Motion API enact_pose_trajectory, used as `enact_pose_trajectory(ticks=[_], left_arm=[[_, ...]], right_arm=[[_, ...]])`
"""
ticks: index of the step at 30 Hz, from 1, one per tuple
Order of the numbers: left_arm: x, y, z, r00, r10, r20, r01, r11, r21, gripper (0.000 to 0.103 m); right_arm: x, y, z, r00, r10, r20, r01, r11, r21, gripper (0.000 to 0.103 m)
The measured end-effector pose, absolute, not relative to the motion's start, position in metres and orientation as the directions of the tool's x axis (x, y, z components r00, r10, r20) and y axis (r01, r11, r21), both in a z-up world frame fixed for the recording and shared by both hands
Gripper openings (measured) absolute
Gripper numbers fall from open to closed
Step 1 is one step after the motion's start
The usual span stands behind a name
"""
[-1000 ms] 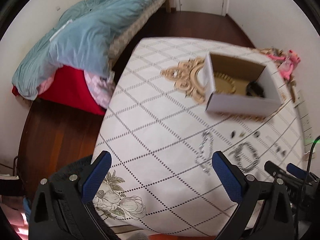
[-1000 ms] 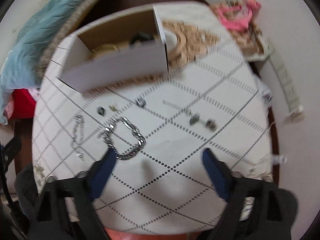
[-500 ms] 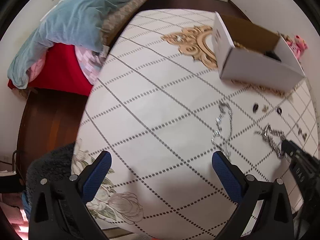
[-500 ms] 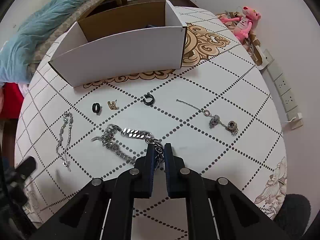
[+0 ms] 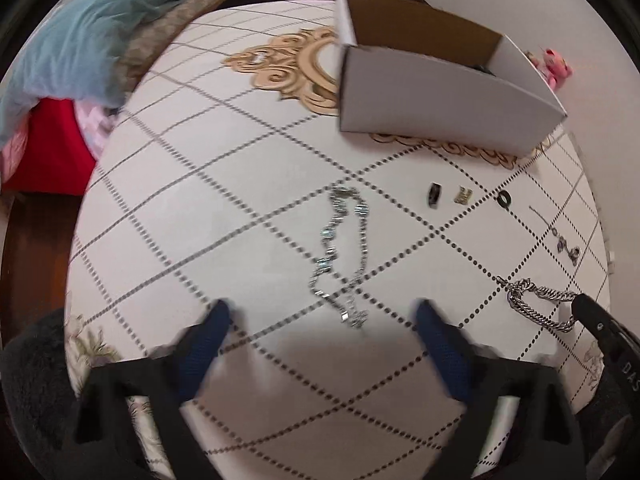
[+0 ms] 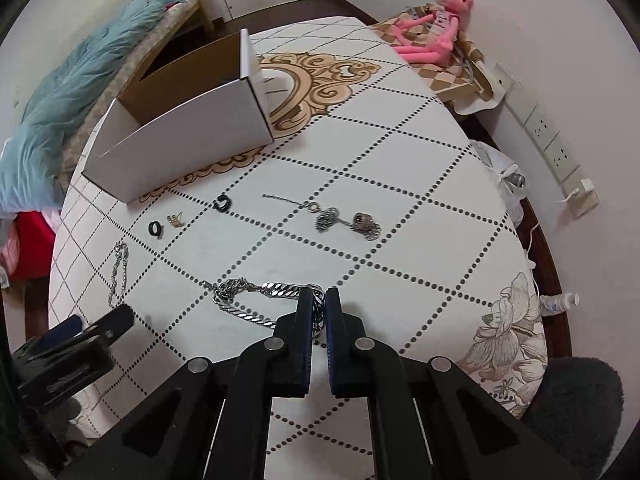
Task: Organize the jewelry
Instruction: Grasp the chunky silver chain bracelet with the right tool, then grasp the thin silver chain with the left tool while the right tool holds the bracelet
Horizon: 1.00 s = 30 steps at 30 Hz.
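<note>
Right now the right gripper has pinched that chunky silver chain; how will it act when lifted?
Probably floppy: the chunky chain lies in loose curves, so it should dangle from the right gripper. The thick metal links suggest it is heavy for its size. Held at one end, it may swing or slip.

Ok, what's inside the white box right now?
Inside the white box, the left wrist view shows brown cardboard walls and one dark item by the far corner. The front wall hides the floor, so anything else is unseen.
</note>
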<state>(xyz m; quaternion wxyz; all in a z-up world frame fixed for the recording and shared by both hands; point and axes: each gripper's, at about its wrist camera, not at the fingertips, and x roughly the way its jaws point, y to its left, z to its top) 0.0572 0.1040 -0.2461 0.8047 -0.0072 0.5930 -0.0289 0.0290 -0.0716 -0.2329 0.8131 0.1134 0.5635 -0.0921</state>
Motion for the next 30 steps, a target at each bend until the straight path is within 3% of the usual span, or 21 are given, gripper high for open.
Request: enact_pose_trajectory(ticks=[2, 3, 6, 12, 23, 26, 27, 28, 29, 30], left_arm=[[0.058, 0.095, -0.245, 0.334, -0.04, -0.942, 0.081, 0.997, -0.014, 0.063], [0.058, 0.093, -0.244, 0.348, -0.045, -0.937, 0.099, 0.995, -0.012, 0.053], [0.062, 0.087, -0.241, 0.369, -0.074, -0.926, 0.142, 0.99, -0.023, 0.005], [0.067, 0.112, -0.23, 0.348, -0.226, -0.91, 0.103, 0.974, -0.203, 0.001], [0.06, 0.152, -0.176, 0.414, -0.316, -0.854, 0.098, 0.948, -0.304, 0.001], [0.071, 0.157, -0.184, 0.391, -0.33, -0.859, 0.046, 0.939, -0.34, 0.008], [0.077, 0.154, -0.192, 0.367, -0.319, -0.874, 0.04, 0.944, -0.328, 0.021], [0.08, 0.15, -0.197, 0.354, -0.308, -0.883, 0.038, 0.948, -0.316, 0.051], [0.084, 0.147, -0.205, 0.34, -0.29, -0.895, 0.035, 0.955, -0.296, 0.066], [0.088, 0.144, -0.211, 0.334, -0.288, -0.898, 0.042, 0.956, -0.291, 0.069]], right_arm=[[0.029, -0.073, -0.235, 0.343, -0.02, -0.939, 0.287, 0.954, 0.084, 0.006], [0.029, -0.073, -0.237, 0.339, -0.019, -0.941, 0.288, 0.954, 0.084, 0.006], [0.029, -0.075, -0.239, 0.334, -0.022, -0.942, 0.288, 0.954, 0.08, 0.006], [0.027, -0.074, -0.233, 0.348, -0.01, -0.937, 0.286, 0.953, 0.096, 0.005], [0.032, -0.07, -0.196, 0.423, 0.055, -0.904, 0.258, 0.95, 0.178, 0.005], [0.036, -0.066, -0.193, 0.429, 0.054, -0.902, 0.248, 0.953, 0.175, 0.005], [0.038, -0.065, -0.193, 0.429, 0.051, -0.902, 0.247, 0.954, 0.171, 0.005], [0.04, -0.064, -0.194, 0.427, 0.048, -0.903, 0.247, 0.955, 0.167, 0.005], [0.041, -0.064, -0.196, 0.424, 0.048, -0.904, 0.248, 0.954, 0.167, 0.005], [0.041, -0.063, -0.197, 0.42, 0.046, -0.906, 0.25, 0.954, 0.165, 0.005]])
